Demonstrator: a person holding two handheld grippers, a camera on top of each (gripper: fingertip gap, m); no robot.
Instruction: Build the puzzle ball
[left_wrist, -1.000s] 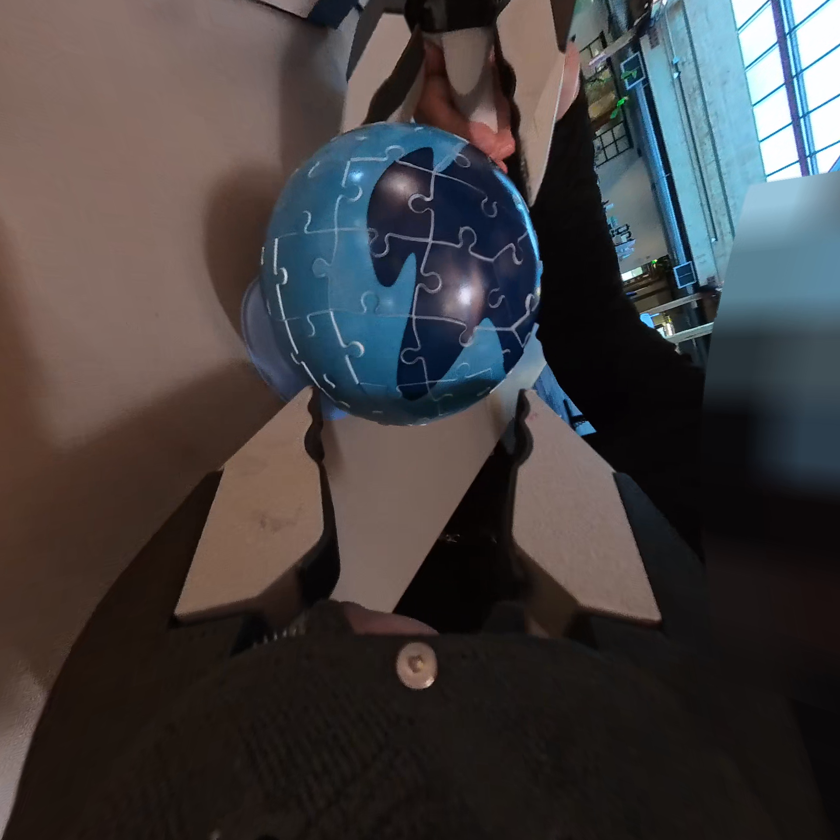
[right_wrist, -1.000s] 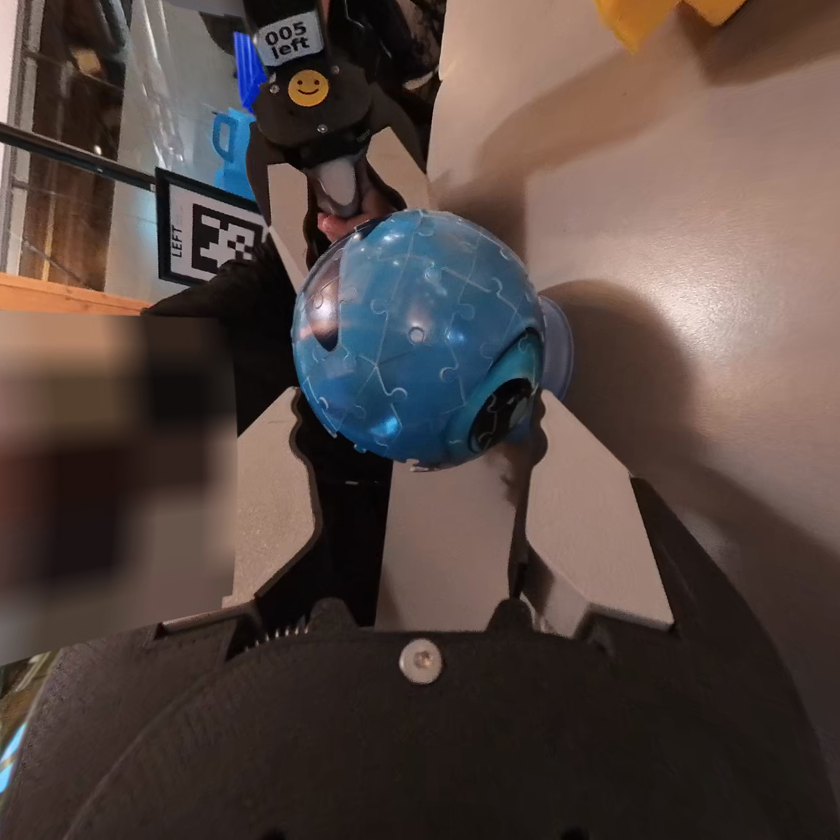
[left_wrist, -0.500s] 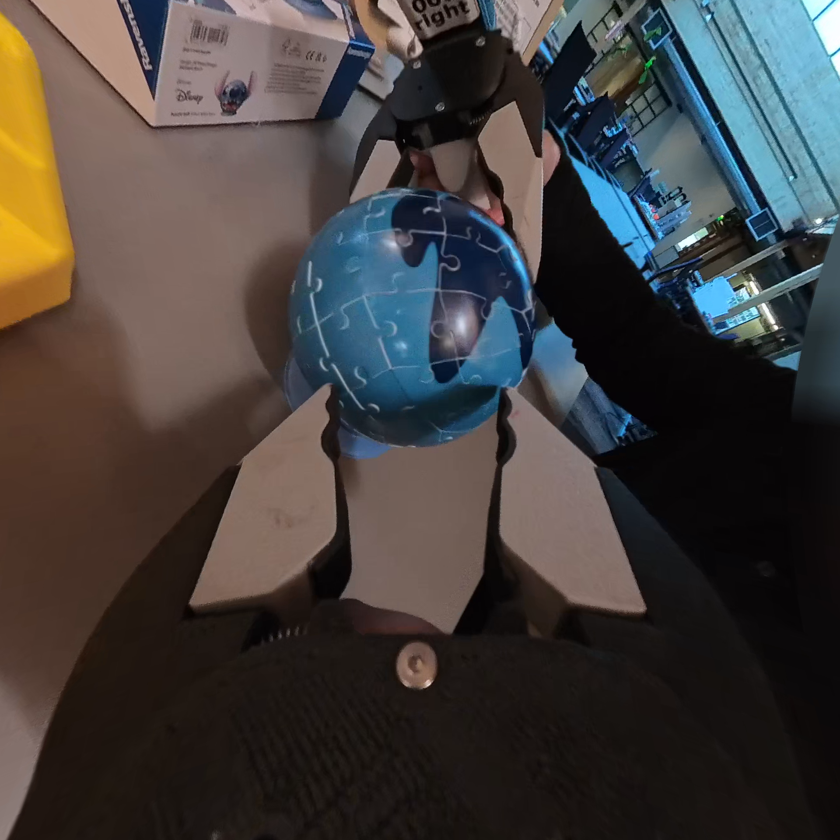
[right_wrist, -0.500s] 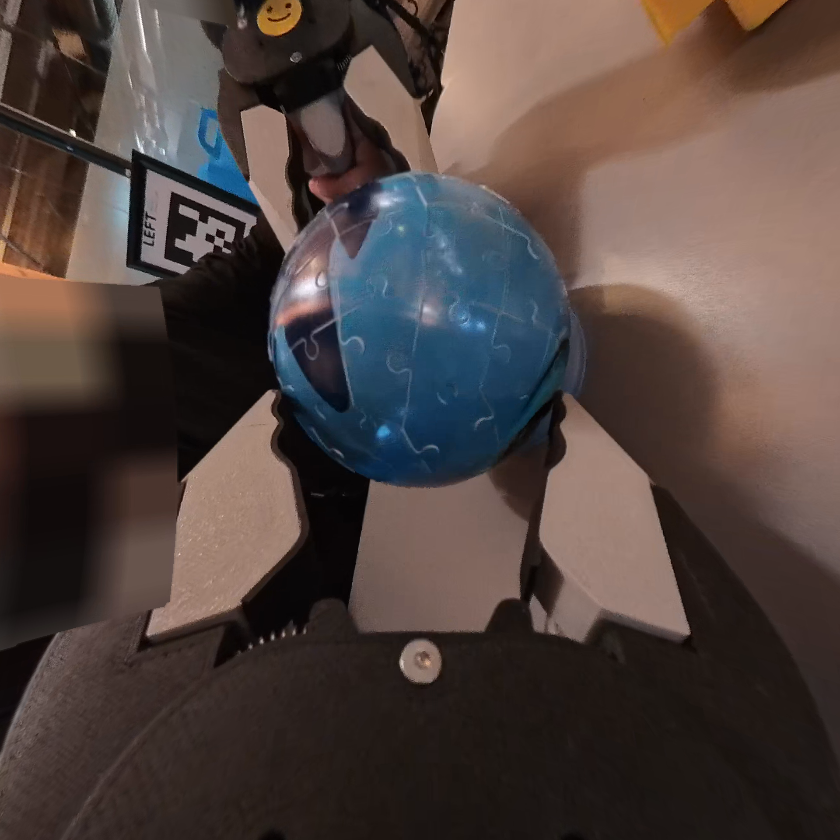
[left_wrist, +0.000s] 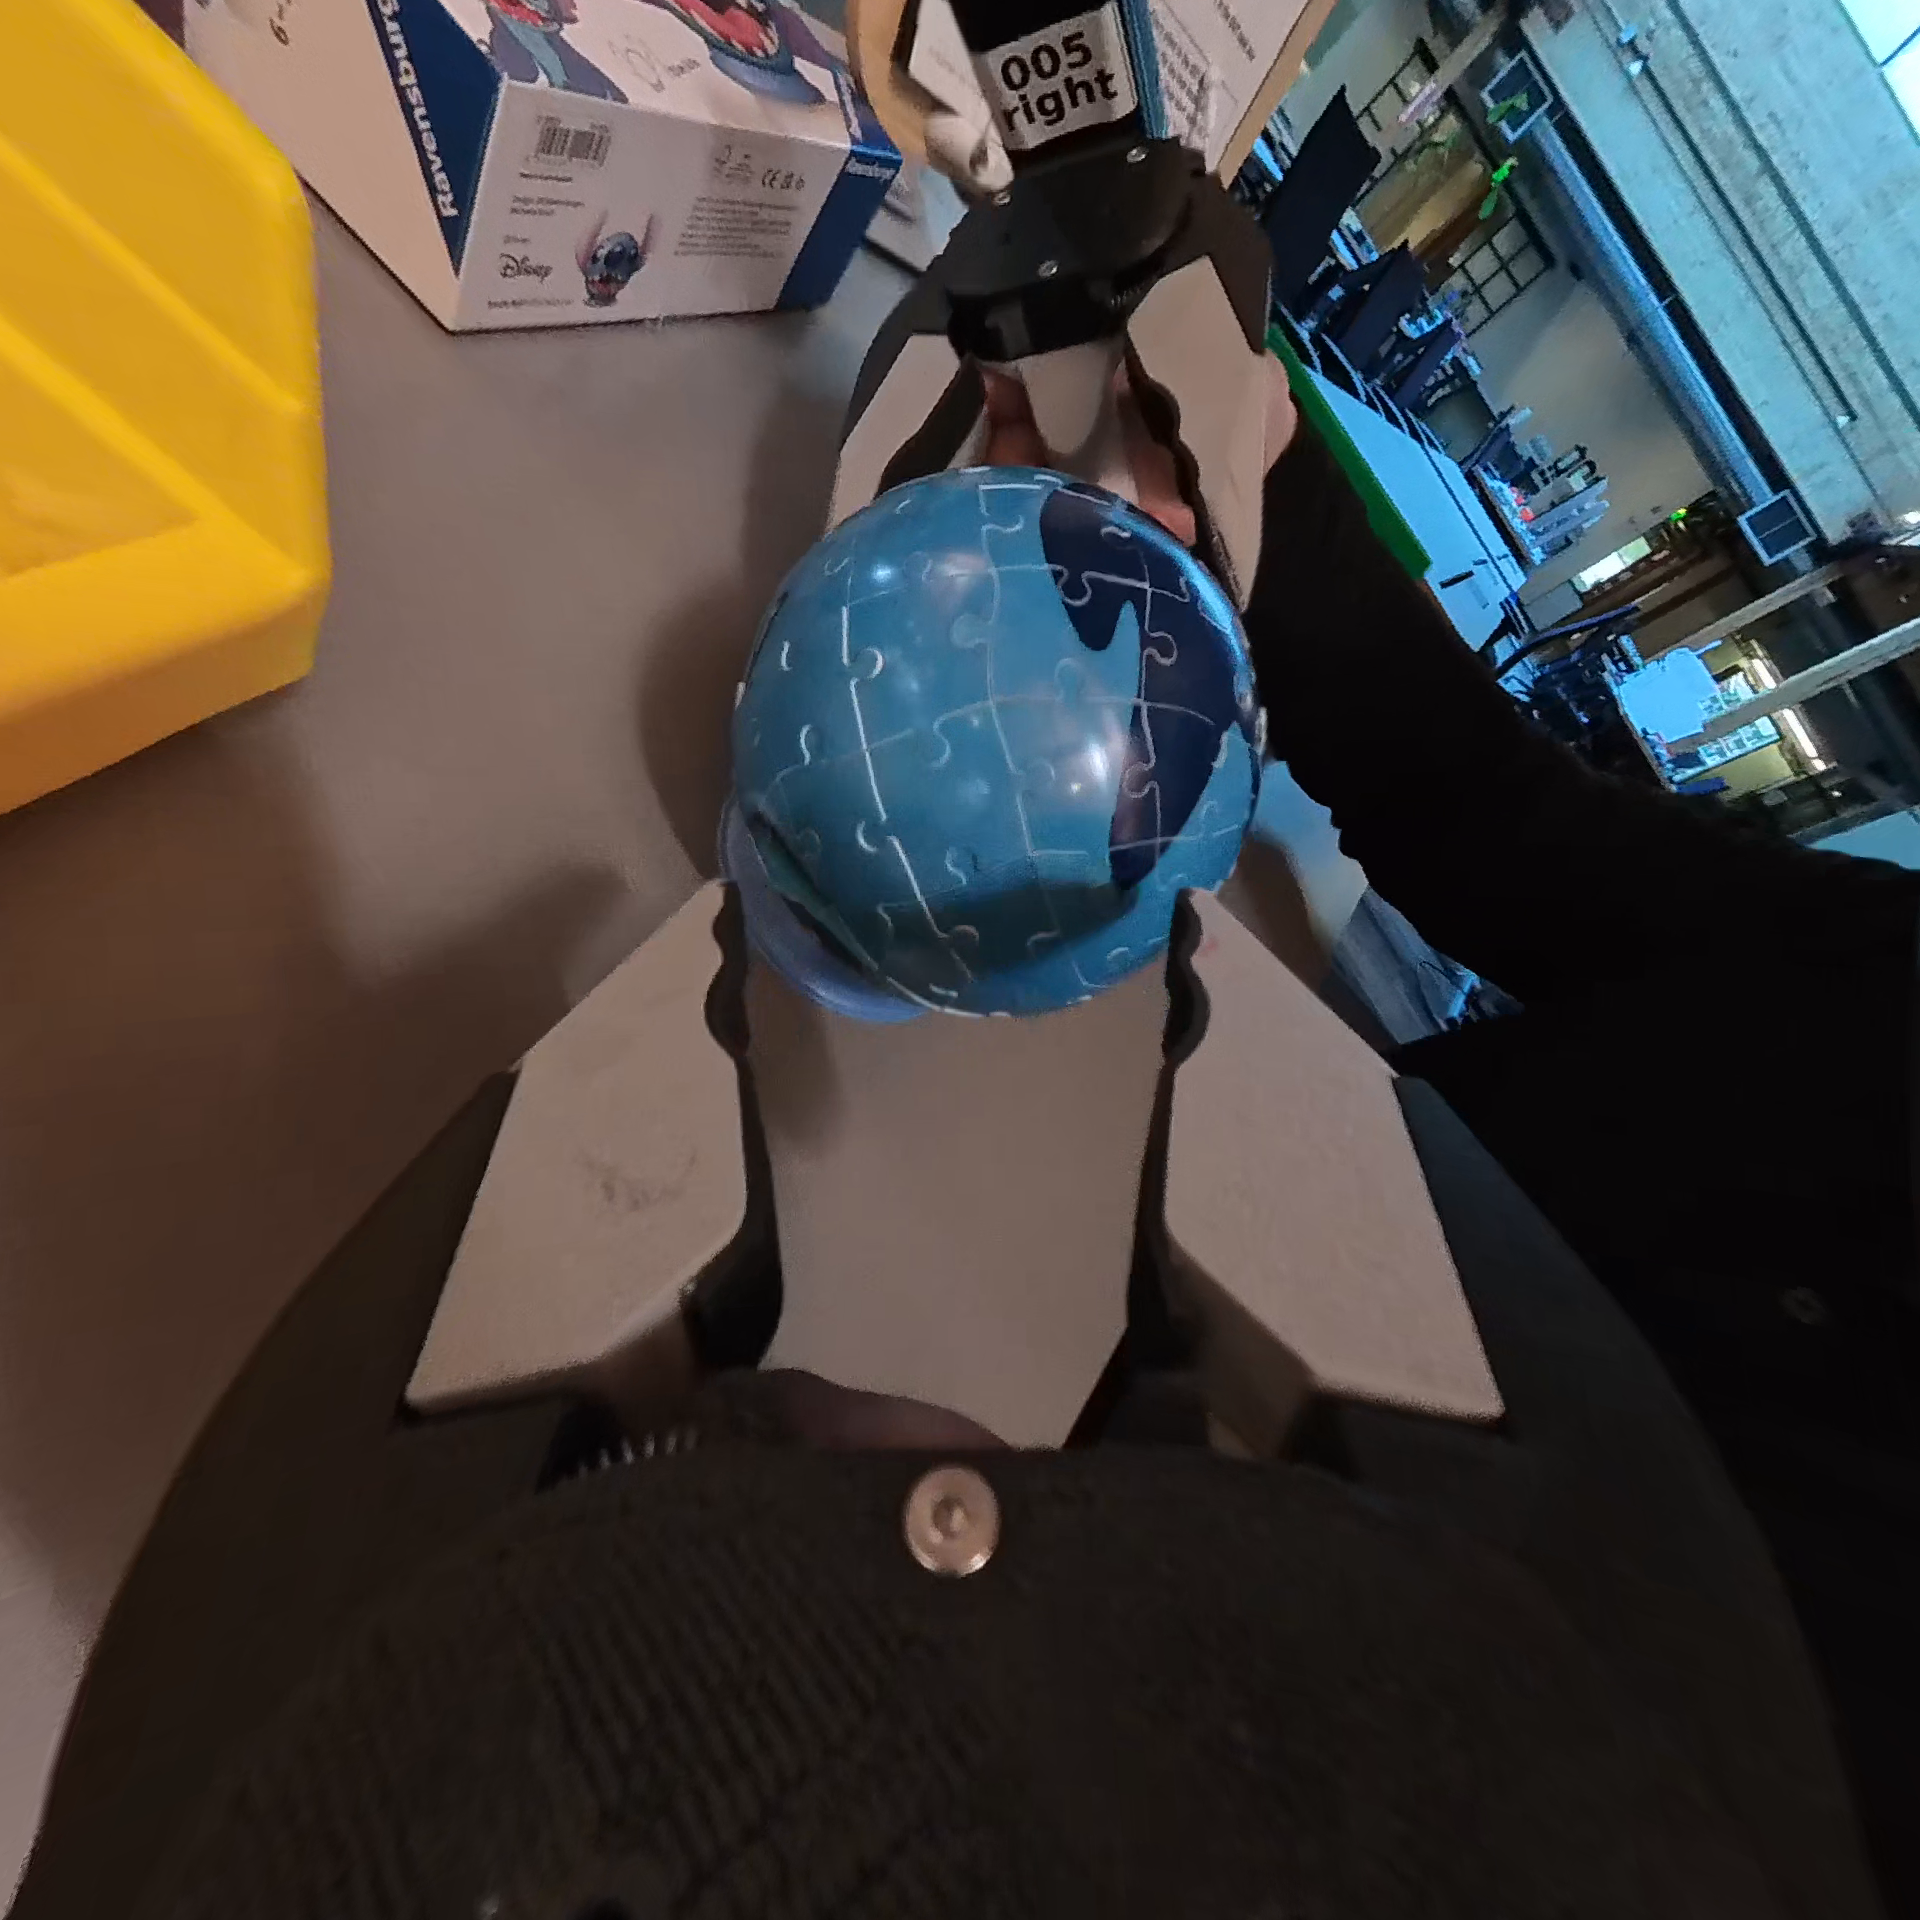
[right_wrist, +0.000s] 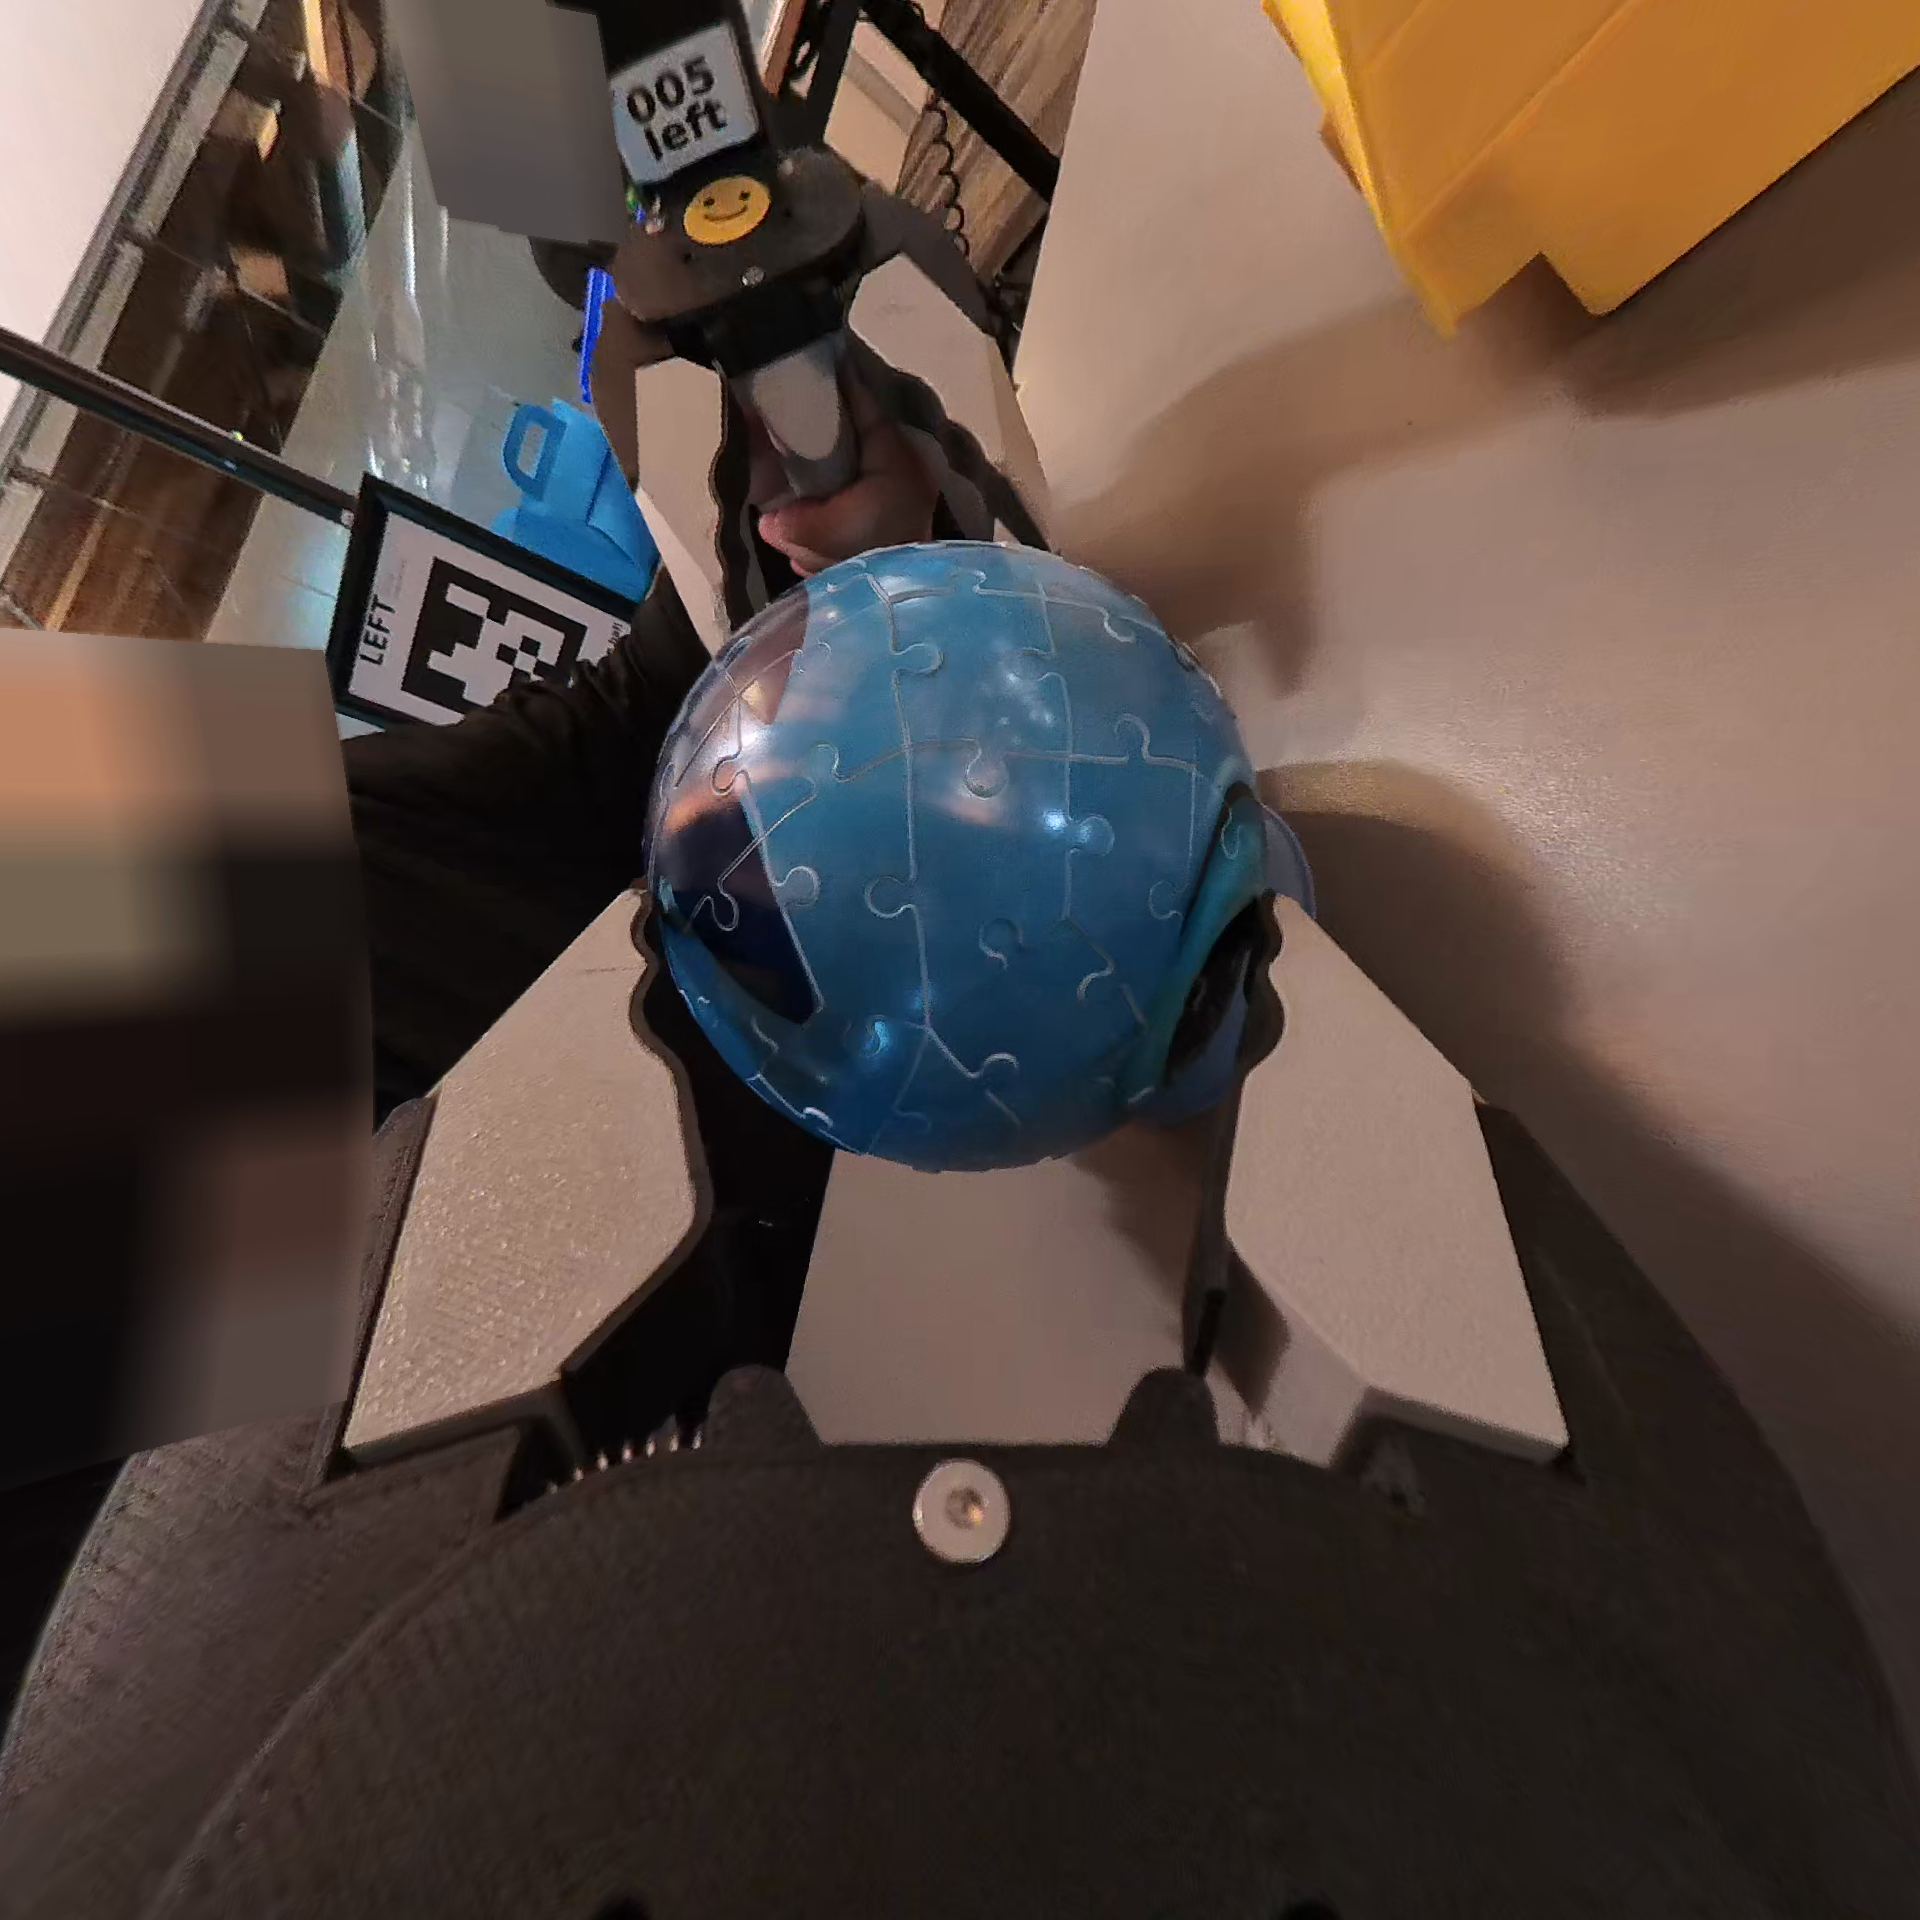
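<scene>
Sideways, puzzle ball (left_wrist: 992, 743) base faces the table (left_wrist: 499, 644); no long axis.

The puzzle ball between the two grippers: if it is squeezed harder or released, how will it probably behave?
The puzzle ball looks glossy, so it may slip between the fingers. It is built from many interlocked pieces with visible seams, so a hard squeeze could probably pop some apart. Being round, it would likely roll on the grey table if released.
</scene>
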